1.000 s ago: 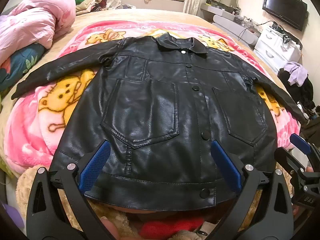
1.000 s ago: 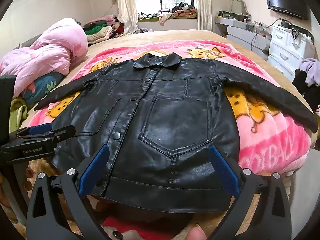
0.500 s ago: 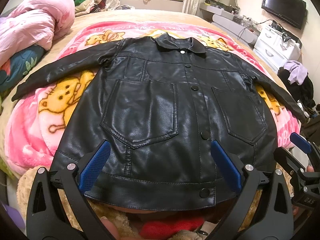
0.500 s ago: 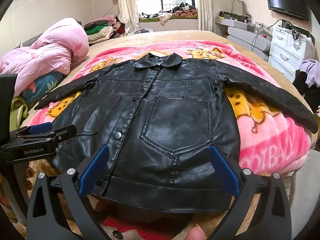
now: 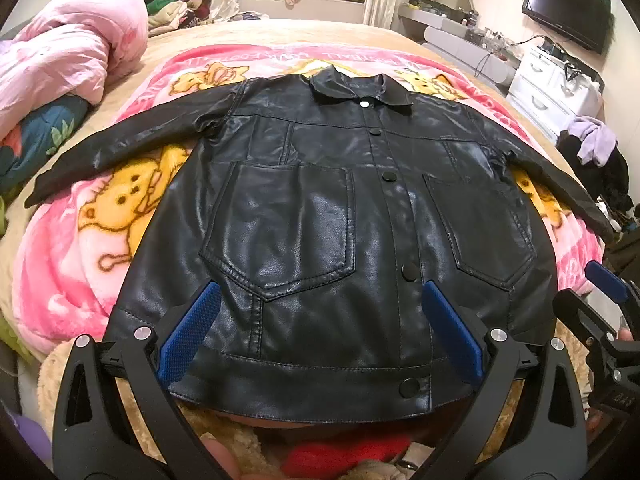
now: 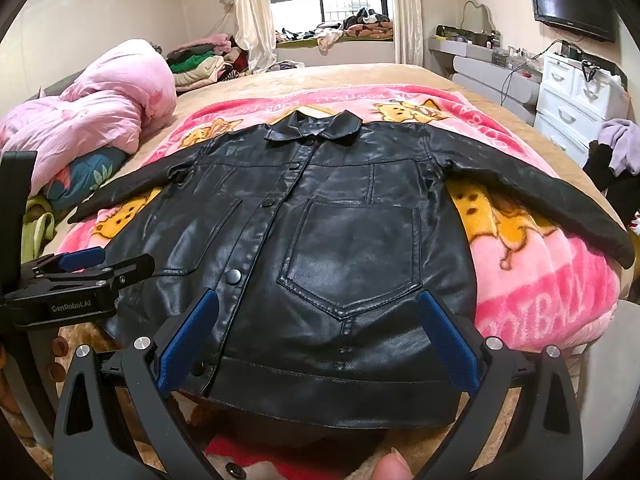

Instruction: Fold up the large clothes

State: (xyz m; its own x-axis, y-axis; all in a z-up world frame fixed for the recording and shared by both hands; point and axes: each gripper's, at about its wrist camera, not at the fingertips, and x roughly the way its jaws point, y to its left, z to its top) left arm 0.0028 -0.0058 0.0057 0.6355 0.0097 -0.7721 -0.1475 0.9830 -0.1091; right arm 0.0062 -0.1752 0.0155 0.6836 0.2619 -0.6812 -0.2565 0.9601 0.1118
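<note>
Both claws hang side by side at the foot of the bed (image 6: 360,76), level, pointing up its length. The left claw (image 5: 320,336) has its blue pads spread wide, gripping nothing; the right claw (image 6: 316,340) likewise. Just ahead of them, the black jacket (image 5: 320,208) lies flat, buttoned, sleeves out, on a pink blanket (image 5: 60,264). A pink quilt (image 6: 92,120) is heaped left; white drawers (image 6: 576,108) stand right.
</note>
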